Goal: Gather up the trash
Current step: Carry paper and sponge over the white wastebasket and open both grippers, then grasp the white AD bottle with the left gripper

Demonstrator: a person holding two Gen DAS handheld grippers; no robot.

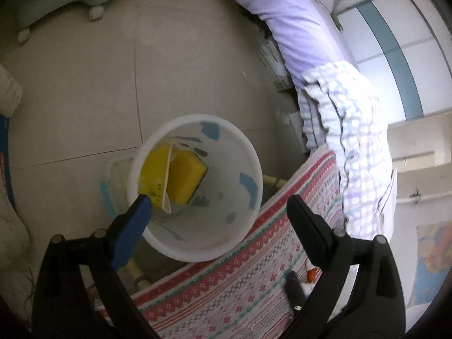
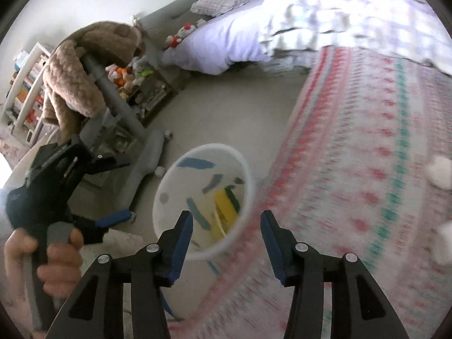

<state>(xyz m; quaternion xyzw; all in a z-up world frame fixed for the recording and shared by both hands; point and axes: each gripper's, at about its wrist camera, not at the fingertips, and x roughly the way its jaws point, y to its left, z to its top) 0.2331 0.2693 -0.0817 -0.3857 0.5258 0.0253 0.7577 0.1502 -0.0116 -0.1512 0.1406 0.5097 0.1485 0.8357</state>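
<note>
Your left tool point(image 1: 219, 206) hangs over the white bin point(image 1: 255, 166) with its jaws spread wide and nothing between them; one blue pad sits over the near rim, the other black finger over the patterned blanket point(image 1: 240, 282). Your right tool point(image 2: 226, 220) is partly open and also empty, its jaws apart above the same bin point(image 2: 248, 175).

The bin stands on the tiled floor point(image 1: 84, 99), pressed against the edge of the blanket-covered surface. Inside it lies the trash already gathered: a yellow carton point(image 1: 154, 173) leaning on the wall and a yellow sponge point(image 1: 188, 179) with a dark green backing beside it. Blue and grey patches mark the bin's inner wall. There is dark print on the carton, too small to read.

Around you: a checked quilt point(image 1: 356, 141) spills over the blanket's far end, with a lilac sheet point(image 1: 299, 28) beyond it. A small dark object point(image 1: 292, 284) and something orange point(image 1: 311, 274) lie on the blanket by your left tool's right finger; what they are you cannot tell. Two white blurred lumps point(image 2: 440, 172) rest on the blanket in the right wrist view. A grey wheeled chair base point(image 2: 149, 158) stands close beside the bin, a brown fleece garment point(image 2: 84, 65) draped over the chair above. Your hand point(image 2: 53, 260) grips the left tool's handle. A bookshelf point(image 2: 25, 90) and soft toys point(image 2: 124, 76) sit further back.
</note>
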